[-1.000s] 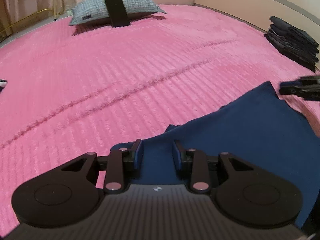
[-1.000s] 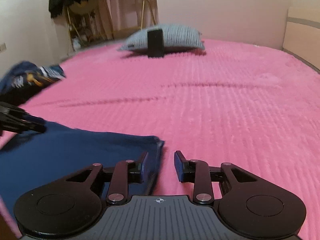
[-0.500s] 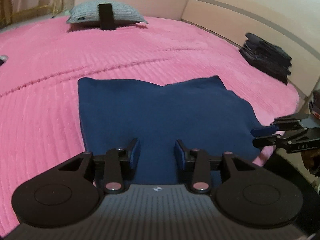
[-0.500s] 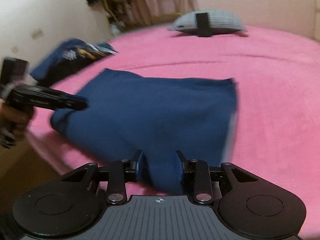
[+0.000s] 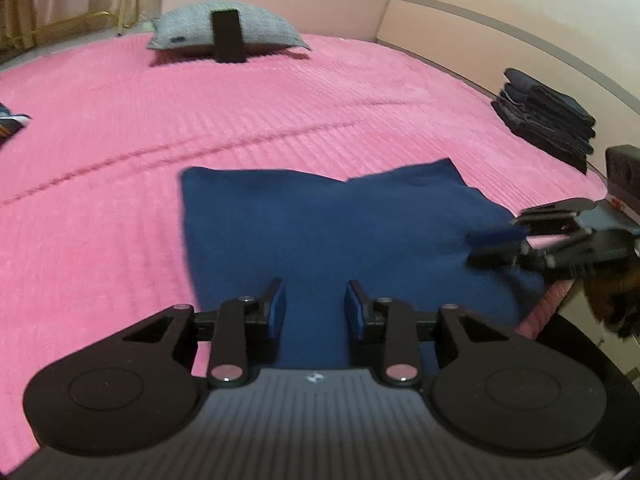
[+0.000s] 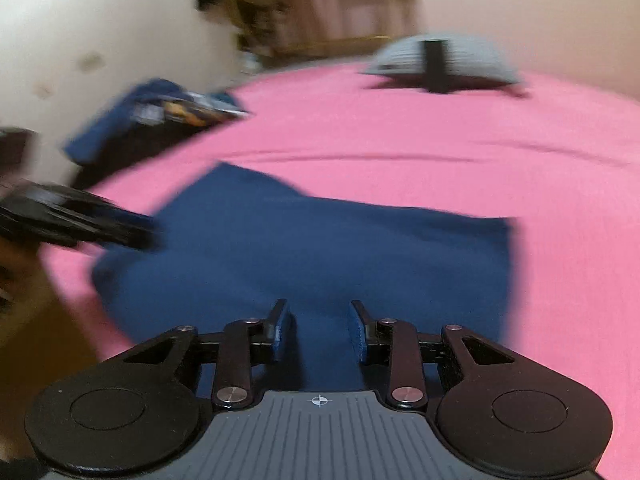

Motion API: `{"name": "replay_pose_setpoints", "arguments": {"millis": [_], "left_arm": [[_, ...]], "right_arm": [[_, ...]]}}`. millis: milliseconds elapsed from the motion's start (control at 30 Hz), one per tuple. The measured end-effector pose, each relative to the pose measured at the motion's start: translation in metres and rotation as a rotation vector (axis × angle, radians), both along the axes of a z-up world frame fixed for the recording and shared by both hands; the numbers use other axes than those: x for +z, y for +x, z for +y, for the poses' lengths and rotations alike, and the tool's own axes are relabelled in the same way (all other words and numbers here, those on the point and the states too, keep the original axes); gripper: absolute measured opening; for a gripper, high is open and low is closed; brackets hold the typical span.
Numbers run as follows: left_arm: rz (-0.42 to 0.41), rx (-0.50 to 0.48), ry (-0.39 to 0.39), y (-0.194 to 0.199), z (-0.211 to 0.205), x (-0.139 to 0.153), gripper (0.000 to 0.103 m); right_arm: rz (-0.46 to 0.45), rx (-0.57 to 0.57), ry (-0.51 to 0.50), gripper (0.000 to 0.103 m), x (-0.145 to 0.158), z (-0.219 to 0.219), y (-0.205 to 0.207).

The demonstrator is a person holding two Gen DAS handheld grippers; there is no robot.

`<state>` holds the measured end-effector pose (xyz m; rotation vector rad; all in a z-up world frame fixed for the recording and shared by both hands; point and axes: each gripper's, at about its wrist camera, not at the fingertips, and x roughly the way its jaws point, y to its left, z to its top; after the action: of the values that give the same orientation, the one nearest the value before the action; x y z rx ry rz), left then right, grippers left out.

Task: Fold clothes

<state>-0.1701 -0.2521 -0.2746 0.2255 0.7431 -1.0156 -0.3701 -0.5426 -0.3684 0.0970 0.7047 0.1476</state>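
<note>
A navy blue garment point(image 5: 320, 224) lies spread flat on the pink bed point(image 5: 120, 140), its near edge hanging toward me. My left gripper point(image 5: 315, 304) hovers open over the near left part of the garment, cloth showing under the gap. My right gripper point(image 6: 319, 328) is open over the near right part of the garment point(image 6: 320, 248). In the left wrist view the right gripper point(image 5: 504, 240) sits at the cloth's right corner. The right wrist view is blurred; the left gripper point(image 6: 136, 232) shows at the cloth's left corner.
A grey pillow point(image 5: 268, 28) with a black slab point(image 5: 227, 38) leaning on it lies at the far end. Folded dark clothes point(image 5: 544, 116) are stacked at the right by the headboard point(image 5: 520, 40). A loose pile of clothes point(image 6: 160, 112) sits at the bed's left edge.
A second ago both grippers were low at the cloth's far edge; they have drawn back toward the near bed edge. The garment now lies spread out between them.
</note>
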Motion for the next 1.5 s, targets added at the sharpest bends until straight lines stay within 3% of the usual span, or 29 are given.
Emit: {"name": "replay_pose_setpoints", "arguments": {"millis": [100, 200, 300, 433, 533, 800, 900, 933, 1067, 1167, 1267, 1367, 1500], "left_arm": [[-0.001, 0.049, -0.036, -0.004, 0.028, 0.007, 0.027], [0.005, 0.081, -0.075, -0.016, 0.052, 0.011, 0.026], [0.030, 0.092, -0.109, -0.033, 0.070, 0.007, 0.026], [0.071, 0.110, -0.049, -0.042, 0.068, -0.020, 0.031], [0.089, 0.133, -0.021, -0.044, 0.069, -0.036, 0.027], [0.033, 0.156, -0.106, -0.049, 0.093, -0.025, 0.028], [0.049, 0.162, -0.130, -0.044, 0.097, -0.025, 0.031], [0.057, 0.165, -0.146, -0.042, 0.100, -0.024, 0.031], [0.083, 0.185, -0.235, -0.034, 0.109, -0.013, 0.031], [0.090, 0.186, -0.251, -0.023, 0.099, -0.013, 0.031], [0.084, 0.190, -0.161, -0.015, 0.085, -0.027, 0.034], [0.128, 0.209, -0.172, -0.007, 0.086, -0.036, 0.035], [0.123, 0.199, -0.157, -0.007, 0.085, -0.036, 0.035]], "right_arm": [[0.044, -0.059, -0.030, 0.031, -0.004, -0.022, -0.004], [0.063, -0.071, -0.134, 0.031, 0.010, -0.008, -0.006], [0.006, 0.003, -0.122, 0.031, 0.028, 0.024, -0.011], [-0.009, 0.144, -0.091, 0.031, 0.029, 0.067, -0.005], [0.000, 0.189, -0.109, 0.031, 0.029, 0.085, 0.011], [-0.006, 0.417, -0.033, 0.031, 0.037, 0.141, 0.062], [0.080, 0.505, -0.166, 0.031, 0.005, 0.164, 0.074], [0.063, 0.525, -0.188, 0.031, -0.002, 0.166, 0.073], [0.080, 0.500, -0.126, 0.031, -0.002, 0.155, 0.077], [0.083, 0.509, -0.132, 0.031, -0.003, 0.156, 0.078], [0.066, 0.508, -0.136, 0.031, 0.012, 0.158, 0.085], [0.024, 0.498, -0.135, 0.031, 0.034, 0.157, 0.098], [0.033, 0.515, -0.169, 0.031, 0.027, 0.169, 0.139]]}}
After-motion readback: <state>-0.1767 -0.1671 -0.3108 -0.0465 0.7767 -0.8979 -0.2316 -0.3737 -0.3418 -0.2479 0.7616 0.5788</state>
